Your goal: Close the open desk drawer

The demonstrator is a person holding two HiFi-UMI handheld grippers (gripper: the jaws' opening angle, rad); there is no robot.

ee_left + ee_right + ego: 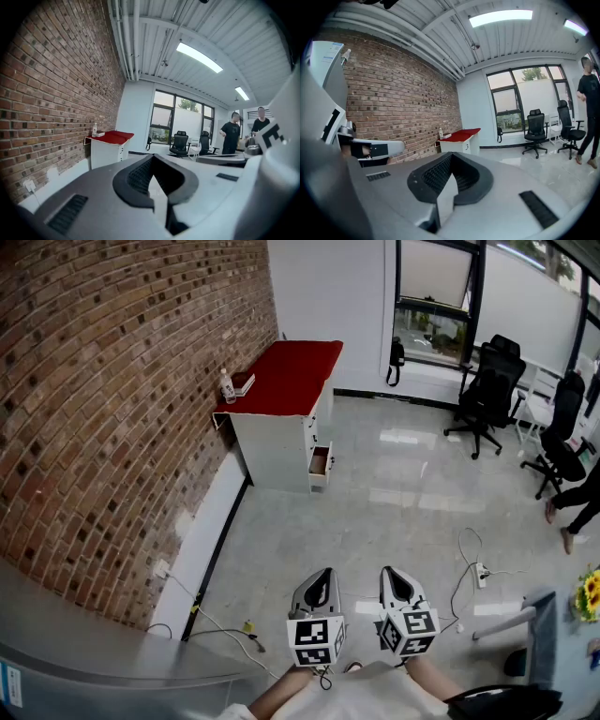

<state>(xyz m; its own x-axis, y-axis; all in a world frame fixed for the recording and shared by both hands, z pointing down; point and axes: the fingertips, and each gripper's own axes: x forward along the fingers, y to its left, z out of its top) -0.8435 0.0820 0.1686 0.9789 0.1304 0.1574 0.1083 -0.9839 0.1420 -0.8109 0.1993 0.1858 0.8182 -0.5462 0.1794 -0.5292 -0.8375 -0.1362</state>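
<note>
Hovering at bottom centre, jaws pressed together, holding nothing: left gripper (pixel 322 575), right gripper (pixel 395 574), well apart from open drawer (pixel 320 462).

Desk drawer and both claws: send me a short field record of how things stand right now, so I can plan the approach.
desk: red top, white body, against the brick wall
drawer: low on the desk's front, pulled out, not yet closed
desk top: bottle near the wall-side corner
left claw: jaws together, nothing held, far from the desk
right claw: jaws together, nothing held, beside the left one
floor between: bare tile on the straight line to the drawer
off to the right: office chairs
</note>
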